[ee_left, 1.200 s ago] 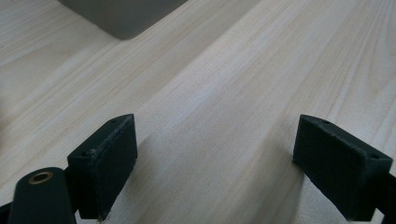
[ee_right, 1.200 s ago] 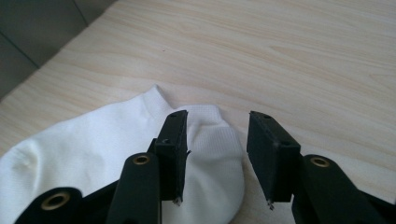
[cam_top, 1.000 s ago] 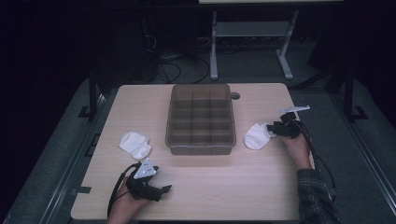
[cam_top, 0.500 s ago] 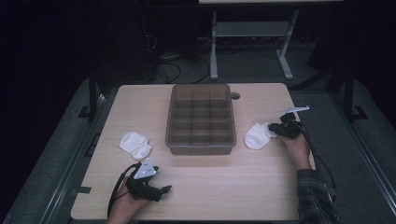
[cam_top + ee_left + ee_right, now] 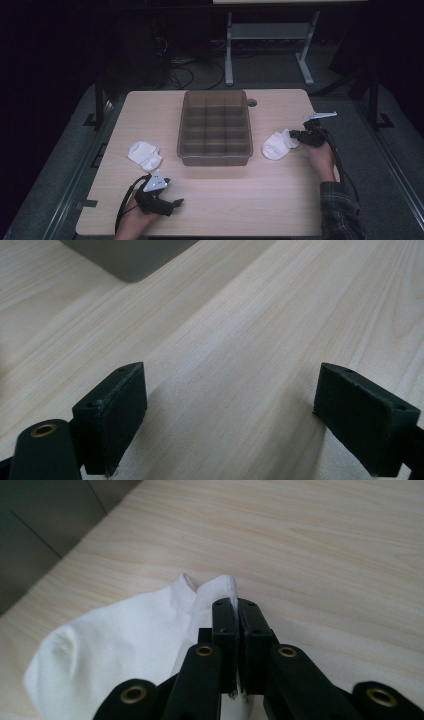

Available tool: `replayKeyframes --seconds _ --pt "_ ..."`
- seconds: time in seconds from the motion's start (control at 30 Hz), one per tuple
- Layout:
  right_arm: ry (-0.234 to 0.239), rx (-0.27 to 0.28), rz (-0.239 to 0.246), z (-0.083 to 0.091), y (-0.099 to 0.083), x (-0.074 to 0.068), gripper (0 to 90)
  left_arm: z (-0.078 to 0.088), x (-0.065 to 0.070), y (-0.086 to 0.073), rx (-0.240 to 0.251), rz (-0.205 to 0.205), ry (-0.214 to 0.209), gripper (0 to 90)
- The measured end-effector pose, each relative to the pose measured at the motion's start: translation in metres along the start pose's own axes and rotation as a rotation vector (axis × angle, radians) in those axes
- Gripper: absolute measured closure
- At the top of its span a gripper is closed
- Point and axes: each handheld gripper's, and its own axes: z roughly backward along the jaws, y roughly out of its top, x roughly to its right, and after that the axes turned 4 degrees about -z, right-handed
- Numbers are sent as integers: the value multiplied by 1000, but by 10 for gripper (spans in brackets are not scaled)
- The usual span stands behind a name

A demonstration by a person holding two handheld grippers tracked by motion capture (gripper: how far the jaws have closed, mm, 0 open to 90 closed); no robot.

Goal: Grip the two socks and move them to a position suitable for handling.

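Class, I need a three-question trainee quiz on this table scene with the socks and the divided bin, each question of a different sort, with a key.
1. True or false: the right tool is shut on the edge of a white sock.
2. Which holds nothing between its pads: A) the left tool or B) the right tool?
3. Name what lies on the table left of the bin.

Key: 1. True. 2. A, it is open over bare wood. 3. A second white sock, lying untouched.
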Motion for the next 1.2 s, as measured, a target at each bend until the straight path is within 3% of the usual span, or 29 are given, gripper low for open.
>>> replayKeyframes --seconds 1.2 --pt "112 147 46 67 10 -32 871 0 1 0 0 2 3 131"
